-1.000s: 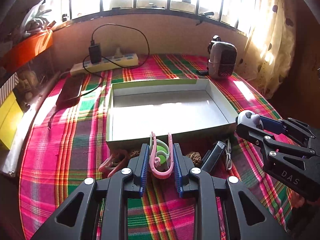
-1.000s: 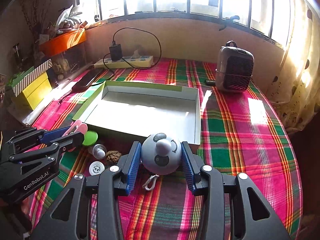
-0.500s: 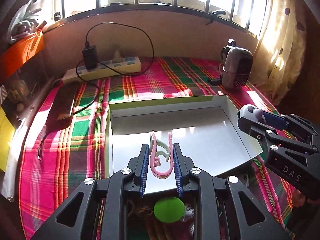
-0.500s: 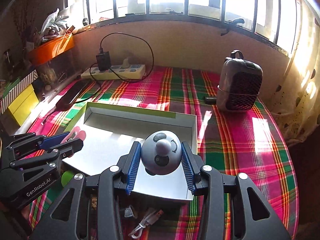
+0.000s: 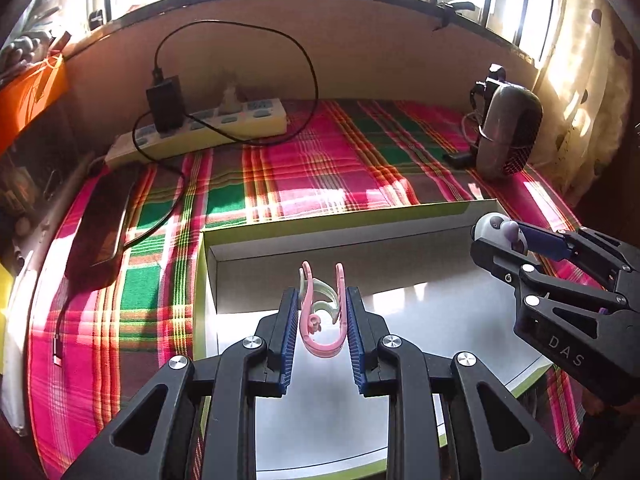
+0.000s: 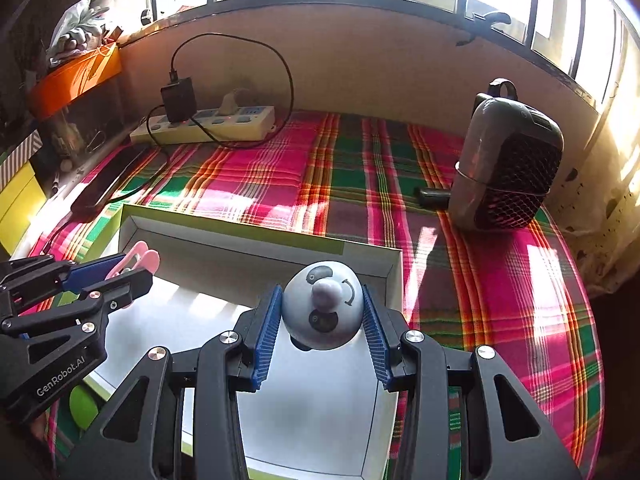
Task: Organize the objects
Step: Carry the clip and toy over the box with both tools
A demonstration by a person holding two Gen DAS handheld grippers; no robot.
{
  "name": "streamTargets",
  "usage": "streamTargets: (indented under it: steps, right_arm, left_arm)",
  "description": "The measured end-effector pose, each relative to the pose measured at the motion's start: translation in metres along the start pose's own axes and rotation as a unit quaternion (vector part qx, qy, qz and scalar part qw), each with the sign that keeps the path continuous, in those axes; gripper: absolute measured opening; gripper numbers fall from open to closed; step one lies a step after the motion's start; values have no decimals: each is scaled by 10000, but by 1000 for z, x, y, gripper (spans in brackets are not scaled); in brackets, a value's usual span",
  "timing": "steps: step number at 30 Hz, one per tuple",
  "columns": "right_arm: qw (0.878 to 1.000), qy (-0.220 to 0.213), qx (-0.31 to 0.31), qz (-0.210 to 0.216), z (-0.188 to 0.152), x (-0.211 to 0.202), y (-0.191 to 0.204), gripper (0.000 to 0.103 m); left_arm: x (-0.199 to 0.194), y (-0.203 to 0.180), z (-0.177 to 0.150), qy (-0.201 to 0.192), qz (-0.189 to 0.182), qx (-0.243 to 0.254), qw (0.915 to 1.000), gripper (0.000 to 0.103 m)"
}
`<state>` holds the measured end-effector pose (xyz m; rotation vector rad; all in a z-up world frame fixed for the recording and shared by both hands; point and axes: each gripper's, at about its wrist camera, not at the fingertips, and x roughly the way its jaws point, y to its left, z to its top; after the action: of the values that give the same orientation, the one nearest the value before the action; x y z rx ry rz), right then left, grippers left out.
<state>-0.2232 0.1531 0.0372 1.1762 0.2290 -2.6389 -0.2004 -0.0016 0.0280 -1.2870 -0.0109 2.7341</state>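
While the left gripper hangs over the white floor of the shallow green-rimmed box, its blue pads pinch a pink clip with a pale green piece tucked inside it — the right gripper reaches over the box's right wall, and a power strip lies well behind the box on the plaid cloth. Seen from the right wrist, the right gripper squeezes a grey round toy with a face above the box's right part, the left gripper over the box's left side — a small heater stands beyond the box's far right corner.
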Motion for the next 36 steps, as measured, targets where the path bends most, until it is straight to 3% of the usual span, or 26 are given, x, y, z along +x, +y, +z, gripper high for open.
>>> streamTargets:
  steps: [16, 36]
  right_arm:
    - [9997, 154, -136, -149, 5, 25, 2, 42]
    - [9989, 199, -173, -391, 2, 34, 2, 42]
  left_arm:
    - [23, 3, 1, 241, 161, -16, 9996, 21]
    - [24, -2, 0, 228, 291, 85, 9993, 22]
